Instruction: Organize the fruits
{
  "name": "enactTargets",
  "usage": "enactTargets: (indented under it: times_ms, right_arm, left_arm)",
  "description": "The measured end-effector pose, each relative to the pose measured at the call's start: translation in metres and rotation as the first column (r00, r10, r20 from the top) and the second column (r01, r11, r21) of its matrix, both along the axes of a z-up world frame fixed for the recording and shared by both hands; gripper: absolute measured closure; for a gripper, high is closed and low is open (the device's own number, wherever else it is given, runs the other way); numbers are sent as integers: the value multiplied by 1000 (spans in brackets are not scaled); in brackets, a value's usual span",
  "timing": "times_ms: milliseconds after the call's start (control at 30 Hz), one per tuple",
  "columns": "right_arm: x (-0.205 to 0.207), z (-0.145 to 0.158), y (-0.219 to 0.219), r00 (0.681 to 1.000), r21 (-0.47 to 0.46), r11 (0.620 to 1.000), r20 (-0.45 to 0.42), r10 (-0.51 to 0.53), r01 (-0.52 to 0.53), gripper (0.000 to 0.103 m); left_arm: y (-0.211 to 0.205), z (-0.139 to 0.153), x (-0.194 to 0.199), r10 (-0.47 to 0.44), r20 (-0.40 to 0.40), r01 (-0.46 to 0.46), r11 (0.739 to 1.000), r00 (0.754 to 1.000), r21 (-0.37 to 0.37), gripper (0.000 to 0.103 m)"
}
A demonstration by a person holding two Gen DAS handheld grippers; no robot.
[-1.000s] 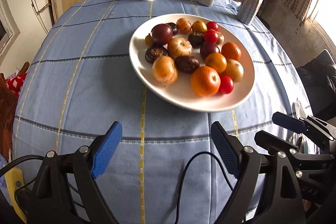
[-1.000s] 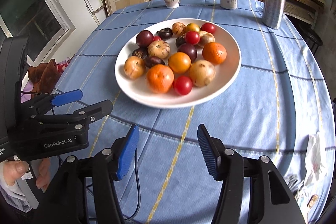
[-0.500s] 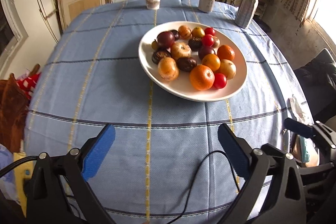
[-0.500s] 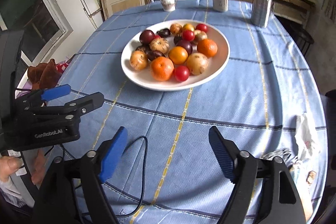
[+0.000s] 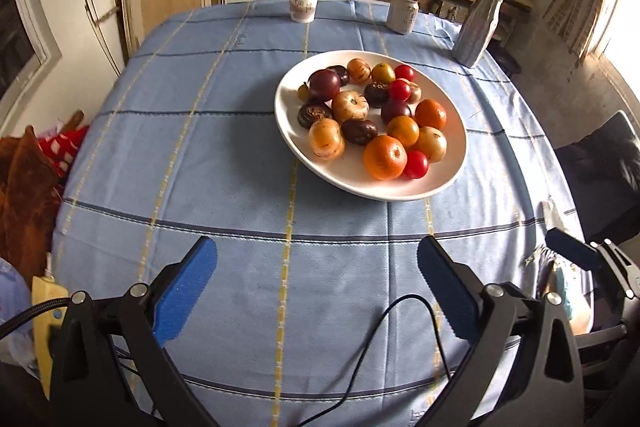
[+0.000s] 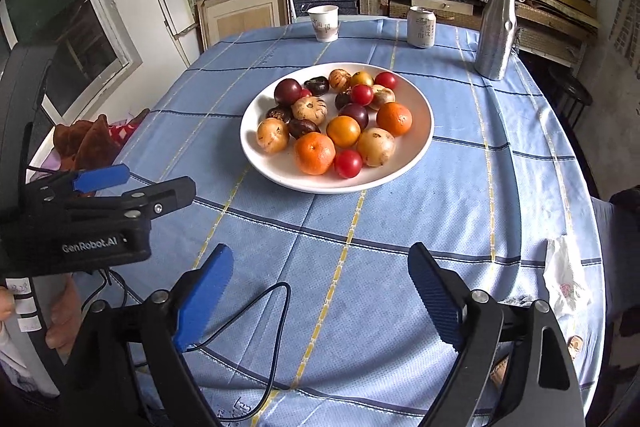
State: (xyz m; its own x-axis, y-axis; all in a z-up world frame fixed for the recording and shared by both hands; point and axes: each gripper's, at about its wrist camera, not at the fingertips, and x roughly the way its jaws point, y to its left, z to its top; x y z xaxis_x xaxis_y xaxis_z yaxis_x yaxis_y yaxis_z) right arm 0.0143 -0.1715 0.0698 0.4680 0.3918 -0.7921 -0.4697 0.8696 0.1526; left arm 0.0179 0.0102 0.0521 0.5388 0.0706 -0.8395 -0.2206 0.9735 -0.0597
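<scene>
The fruits (image 6: 332, 123), orange, red, dark purple and speckled tan, lie heaped on a white plate (image 6: 416, 151) on the table (image 6: 400, 267), well ahead of the right hand-held gripper (image 6: 320, 291), untouched.

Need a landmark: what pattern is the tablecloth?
Light blue tablecloth with a grid of dark blue and yellow stripes; clearest in the right wrist view.

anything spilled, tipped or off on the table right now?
Nothing spilled or tipped. All fruit sits on the white plate; paper cup, can and metal bottle stand upright. Only oddities: a crumpled wrapper at the table's right edge and a black cable trailing across the cloth.
</scene>
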Motion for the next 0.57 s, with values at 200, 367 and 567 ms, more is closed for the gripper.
enactTargets:
  times_ms: [200, 367, 567]
  right_arm:
    - [4, 0, -2, 1000, 6, 1000, -1, -13, 13, 13]
    - [9, 0, -2, 1000, 11, 1000, -1, -17, 17, 13]
    - [16, 0, 0, 1000, 14, 1000, -1, -21, 21, 13]
  left_arm:
    - [-3, 3, 2, -1, 37, 0, 1000, 999, 29, 5]
    - [-1, -2, 10, -3, 5, 3, 1000, 1000, 22, 5]
    - [-2, -3, 16, -6, -1, 6, 999, 1000, 43, 5]
